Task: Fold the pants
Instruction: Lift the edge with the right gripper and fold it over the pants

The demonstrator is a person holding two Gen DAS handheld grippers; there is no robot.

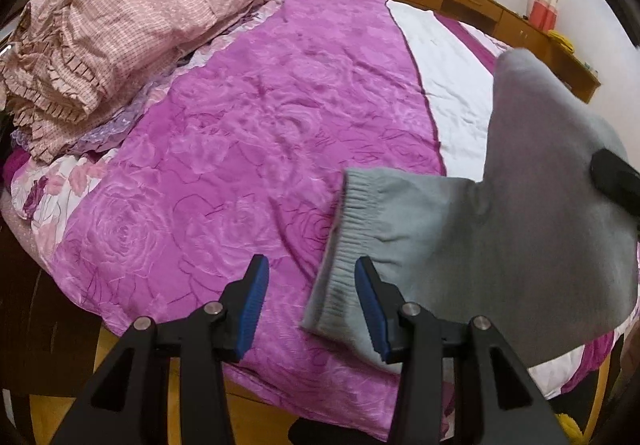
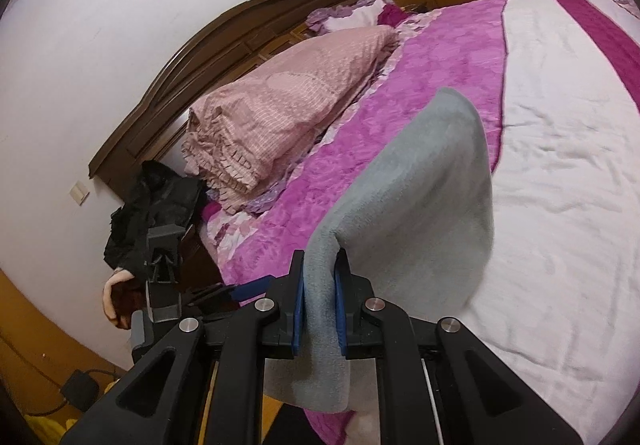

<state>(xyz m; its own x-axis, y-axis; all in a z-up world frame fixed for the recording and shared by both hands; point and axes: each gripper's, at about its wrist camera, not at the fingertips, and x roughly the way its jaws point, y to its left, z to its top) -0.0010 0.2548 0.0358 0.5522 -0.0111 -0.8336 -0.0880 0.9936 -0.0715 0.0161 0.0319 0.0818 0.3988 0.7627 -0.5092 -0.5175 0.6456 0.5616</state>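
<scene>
Right gripper (image 2: 320, 309) clenched on grey pants (image 2: 416, 205), lifted above the bed (image 2: 560, 165) | left gripper (image 1: 308, 309) released, jaws apart beside the ribbed waistband (image 1: 352, 229) | fabric looks soft, light, droopy; best gripped at waistband corner.

text: none legible | labels: none | numbers: none | signs: none
</scene>
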